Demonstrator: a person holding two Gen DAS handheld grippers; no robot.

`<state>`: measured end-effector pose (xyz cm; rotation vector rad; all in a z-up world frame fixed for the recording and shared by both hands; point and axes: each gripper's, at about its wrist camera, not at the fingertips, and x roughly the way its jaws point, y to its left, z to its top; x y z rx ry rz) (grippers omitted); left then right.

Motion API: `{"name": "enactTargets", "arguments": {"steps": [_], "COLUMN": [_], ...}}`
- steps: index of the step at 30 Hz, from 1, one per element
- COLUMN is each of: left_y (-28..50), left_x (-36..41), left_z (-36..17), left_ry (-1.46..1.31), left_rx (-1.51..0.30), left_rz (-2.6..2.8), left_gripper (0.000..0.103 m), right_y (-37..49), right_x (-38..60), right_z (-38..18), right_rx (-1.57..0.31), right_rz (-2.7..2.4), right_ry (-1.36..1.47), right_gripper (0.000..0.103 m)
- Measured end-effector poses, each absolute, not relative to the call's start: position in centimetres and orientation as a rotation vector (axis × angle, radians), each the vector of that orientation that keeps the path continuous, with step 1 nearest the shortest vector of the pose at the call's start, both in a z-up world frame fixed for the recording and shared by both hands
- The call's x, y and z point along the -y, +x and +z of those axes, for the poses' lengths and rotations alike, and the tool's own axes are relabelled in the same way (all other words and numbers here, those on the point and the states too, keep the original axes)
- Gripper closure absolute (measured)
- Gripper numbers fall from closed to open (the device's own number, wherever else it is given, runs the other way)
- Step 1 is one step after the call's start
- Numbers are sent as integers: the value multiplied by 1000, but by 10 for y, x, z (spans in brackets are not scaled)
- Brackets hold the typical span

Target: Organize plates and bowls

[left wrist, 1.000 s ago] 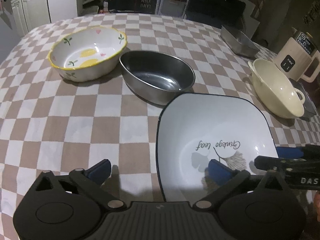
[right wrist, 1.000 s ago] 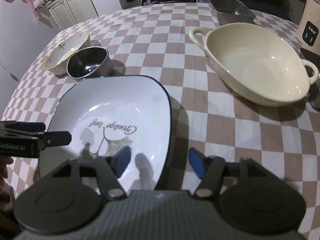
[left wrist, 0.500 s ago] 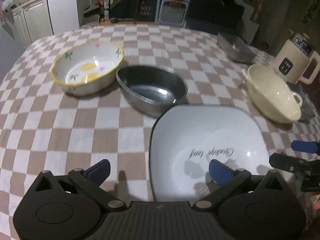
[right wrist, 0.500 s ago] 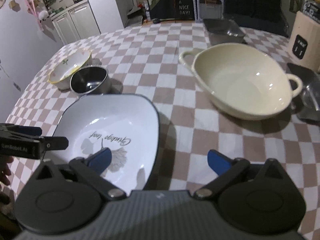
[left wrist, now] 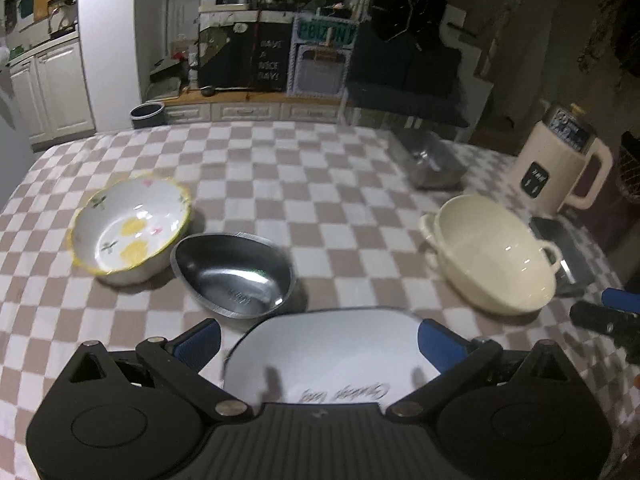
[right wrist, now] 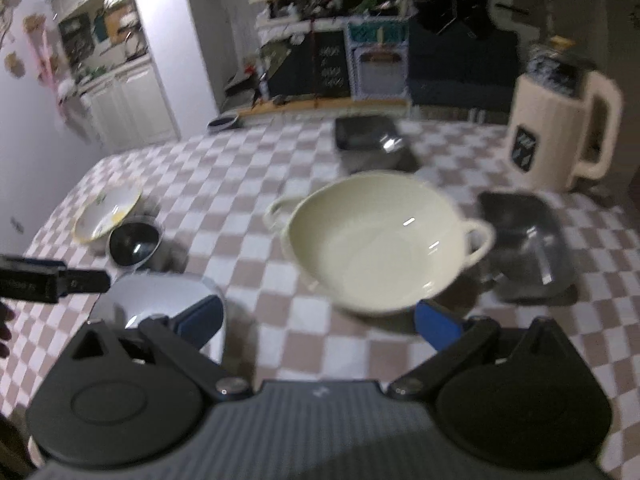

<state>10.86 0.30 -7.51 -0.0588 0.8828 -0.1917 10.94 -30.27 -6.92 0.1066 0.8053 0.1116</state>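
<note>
White square plate (left wrist: pixel 332 356): laid on the checked tablecloth (left wrist: pixel 280 184), just before the steel bowl (left wrist: pixel 234 276). Left gripper (left wrist: pixel 318 344) and right gripper (right wrist: pixel 318 318): jaws spread wide, nothing gripped; the right's were just opening. Cream two-handled bowl (right wrist: pixel 380 240): set apart to the right.

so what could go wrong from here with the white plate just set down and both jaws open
The steel bowl sits right at the square white plate's far edge, so sliding the plate could knock them together. The cream two-handled bowl lies just ahead of the right gripper, whose wide jaws could clip its rim. Both views are blurred, so gaps are hard to judge.
</note>
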Motion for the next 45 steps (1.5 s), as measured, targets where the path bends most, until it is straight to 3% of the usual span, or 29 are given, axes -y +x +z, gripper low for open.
{"name": "enactTargets", "arguments": {"steps": [12, 23, 26, 28, 29, 31, 34, 37, 41, 45], "left_y": [129, 180, 198, 209, 214, 223, 236, 242, 249, 254], "left_x": [52, 81, 83, 82, 82, 82, 82, 81, 74, 69], "left_z": [-58, -63, -70, -75, -78, -83, -93, -102, -112, -119], "left_ry": [-83, -155, -216, -265, -280, -300, -314, -308, -325, -344], "left_rx": [-840, -846, -863, -878, -886, -907, -948, -974, -1000, -1015], "left_rz": [-281, -349, -385, -402, -408, -431, -450, -444, -430, -436], "left_gripper": [0, 0, 0, 2, 2, 15, 29, 37, 40, 43], "right_y": [130, 171, 182, 190, 192, 199, 207, 216, 225, 227], "right_x": [413, 488, 488, 487, 486, 483, 476, 470, 466, 463], "right_z": [-58, -95, -103, -108, -109, -115, -121, -128, -136, -135], "right_rx": [-717, -717, -736, -757, -771, -804, -857, -891, -922, -926], "right_rz": [-3, 21, 42, 67, 72, 72, 60, 42, 8, 26], "right_ry": [314, 552, 601, 622, 630, 645, 624, 587, 537, 526], "right_gripper": [0, 1, 14, 36, 42, 62, 75, 79, 82, 93]}}
